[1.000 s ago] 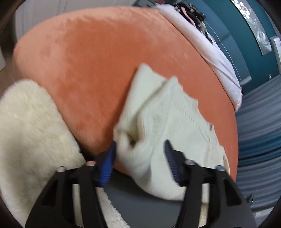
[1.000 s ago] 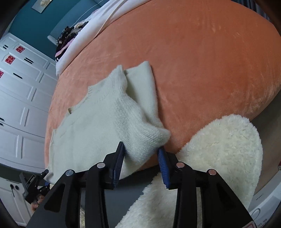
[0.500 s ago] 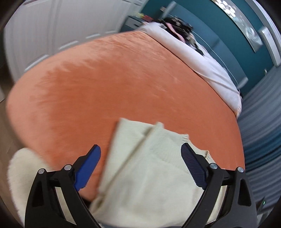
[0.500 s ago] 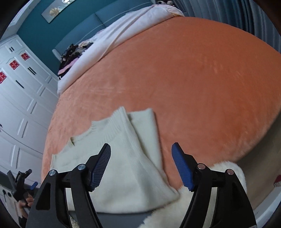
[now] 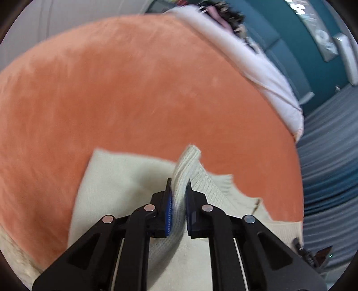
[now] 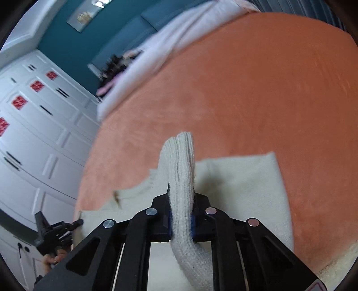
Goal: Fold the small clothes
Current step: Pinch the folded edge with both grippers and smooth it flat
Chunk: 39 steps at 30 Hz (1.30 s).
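A cream knit sweater [image 5: 125, 179] lies partly folded on the orange bed cover [image 5: 134, 89]. My left gripper [image 5: 179, 185] is shut on a ribbed edge of the sweater, which sticks up between the fingers. My right gripper [image 6: 181, 192] is shut on a thick ribbed fold of the same sweater [image 6: 241, 179], with the knit bulging up past the fingertips. The other gripper [image 6: 56, 232] shows at the lower left of the right wrist view, by the sweater's far edge.
A white blanket [image 5: 252, 67] and dark clothes [image 5: 223, 13] lie at the far end of the bed. White cupboards [image 6: 33, 134] stand along one side. A cream fluffy rug [image 6: 340, 264] lies by the bed's near edge. Grey curtains [image 5: 331, 156] hang at the right.
Both grippers were open over the sweater half a second ago. Both have since moved down onto it and shut on ribbed folds.
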### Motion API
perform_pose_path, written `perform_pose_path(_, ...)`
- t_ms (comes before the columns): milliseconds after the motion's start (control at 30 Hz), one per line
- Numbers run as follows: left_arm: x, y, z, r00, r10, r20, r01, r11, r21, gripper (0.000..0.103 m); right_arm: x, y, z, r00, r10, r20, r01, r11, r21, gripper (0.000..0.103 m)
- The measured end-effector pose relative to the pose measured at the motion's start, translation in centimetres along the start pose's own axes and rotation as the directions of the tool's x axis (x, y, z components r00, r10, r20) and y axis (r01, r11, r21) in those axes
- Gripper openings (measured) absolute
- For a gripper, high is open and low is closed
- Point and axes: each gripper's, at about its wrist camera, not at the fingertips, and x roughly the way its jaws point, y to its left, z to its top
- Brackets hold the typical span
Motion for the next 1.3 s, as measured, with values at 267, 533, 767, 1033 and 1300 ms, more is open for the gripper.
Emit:
perform_pose_path(267, 6.8, 1.6, -0.9, 0.979, 0.187, -0.08, -0.183, 0.981, 0.061, 0.01, 6.4, -6.9, -1.1, 0.953, -0.229, -0.196, 0.238, 0.971, 0.019, 0.008)
perform_pose_path(533, -1.1, -1.6, -2.3, 0.981, 0.183, 0.07, -0.191, 0.973, 0.131, 0.02, -1.0, 1.8, -1.0, 0.96, -0.28, 0.031, 0.281, 0.947, -0.155, 0.031)
perform_pose_path(767, -2.0, -6.8, -10.1, 0.998, 0.052, -0.03, -0.044, 0.974, 0.222, 0.038, 4.6, 12.0, -11.1, 0.95, 0.05, -0.308, -0.131, 0.96, -0.249, 0.033)
perform_pose_path(1033, -2.0, 0.2, -11.4, 0.98, 0.197, -0.014, -0.191, 0.963, 0.189, 0.035, 4.7, 6.4, -12.0, 0.95, -0.049, -0.31, -0.012, 0.982, -0.19, 0.001)
perform_pose_path(1300, -2.7, 1.9, -12.2, 0.981, 0.193, 0.032, -0.196, 0.961, 0.195, 0.014, -1.8, -6.7, -7.6, 0.961, -0.204, -0.186, 0.225, 0.969, 0.1, 0.0)
